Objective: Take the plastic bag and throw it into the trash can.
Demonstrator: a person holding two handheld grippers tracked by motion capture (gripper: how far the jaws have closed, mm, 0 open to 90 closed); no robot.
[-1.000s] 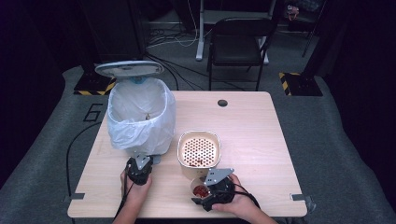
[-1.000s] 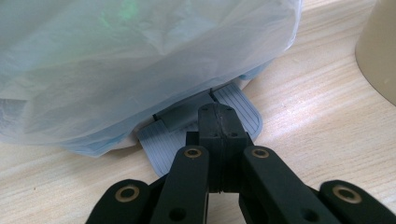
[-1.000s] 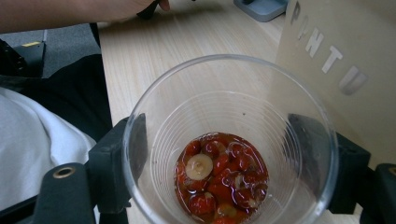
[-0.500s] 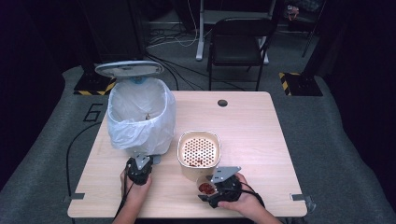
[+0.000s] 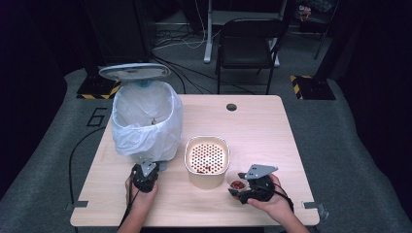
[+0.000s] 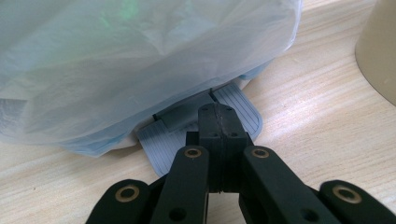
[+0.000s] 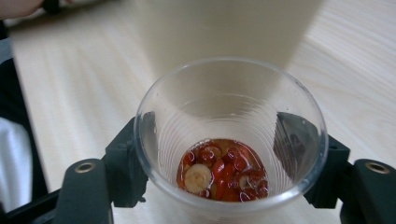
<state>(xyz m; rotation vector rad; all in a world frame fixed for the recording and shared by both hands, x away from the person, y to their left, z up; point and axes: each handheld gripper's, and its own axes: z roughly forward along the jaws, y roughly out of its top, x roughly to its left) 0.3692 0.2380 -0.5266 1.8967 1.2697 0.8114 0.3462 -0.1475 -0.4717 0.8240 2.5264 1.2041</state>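
Note:
A pedal bin lined with a white bag [image 5: 145, 121] stands at the table's left, its lid [image 5: 135, 72] raised. My left gripper [image 5: 145, 174] is shut with nothing between its jaws, and its tips [image 6: 218, 116] rest on the bin's grey foot pedal [image 6: 238, 105]. My right gripper [image 5: 241, 187] is shut on a clear plastic cup [image 7: 229, 121], held upright at the front right. Red berries and a pale slice in a little liquid [image 7: 222, 170] lie in the cup's bottom. A beige container with a perforated strainer insert [image 5: 207, 158] stands just left of the cup.
The beige container's wall [image 7: 224, 28] rises close behind the cup, and it also borders the left gripper's space [image 6: 380, 51]. A cable hole [image 5: 231, 107] is at the table's far edge. A black chair [image 5: 248, 43] stands beyond the table [image 5: 262, 131].
My right gripper has carried the cup a little to the right, away from the front of the beige container. The left gripper has stayed on the pedal.

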